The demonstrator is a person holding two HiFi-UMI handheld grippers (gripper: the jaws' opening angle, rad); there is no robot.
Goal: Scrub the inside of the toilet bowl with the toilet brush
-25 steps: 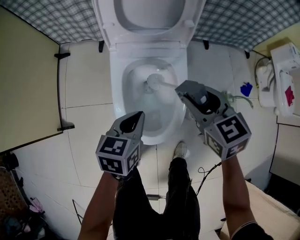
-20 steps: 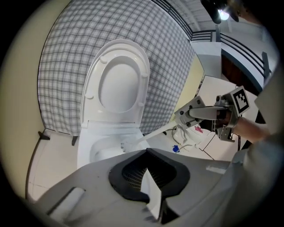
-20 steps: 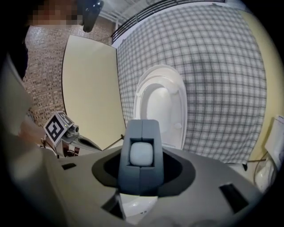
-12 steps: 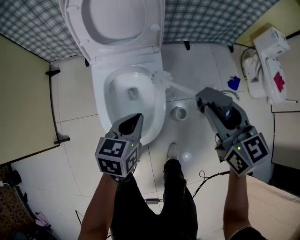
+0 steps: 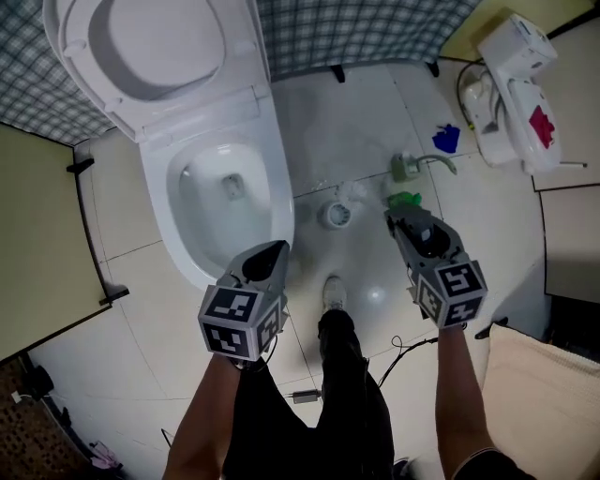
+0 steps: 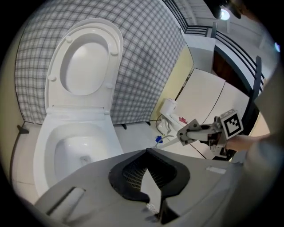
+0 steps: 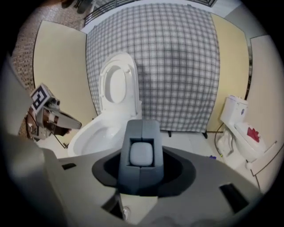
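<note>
Room: white tiled floor (image 5: 361,103), checked wall (image 5: 366,26) behind, yellow panel (image 5: 37,234) at the left.
Toilet: bowl (image 5: 277,202) at the upper left of the head view, lid (image 5: 155,47) raised against the wall; nothing is in the bowl.
Brush: brush (image 5: 350,192) is out of the bowl, over the floor to the right of the toilet, with its white head just beside a round cup (image 5: 336,215) on the tiles.
Right gripper: right gripper (image 5: 398,217) has its jaws clamped on the end of the brush handle, seen end-on in its own view; it points down at the floor, right of the bowl.
Left gripper: left gripper (image 5: 274,251) has its tips together with nothing between them; it sits at the front edge of the bowl.
Person: one shoe (image 5: 333,292) on the floor between the two grippers.
Far right: white fixture (image 5: 511,84) by the wall, a small blue thing (image 5: 446,138) near it.
</note>
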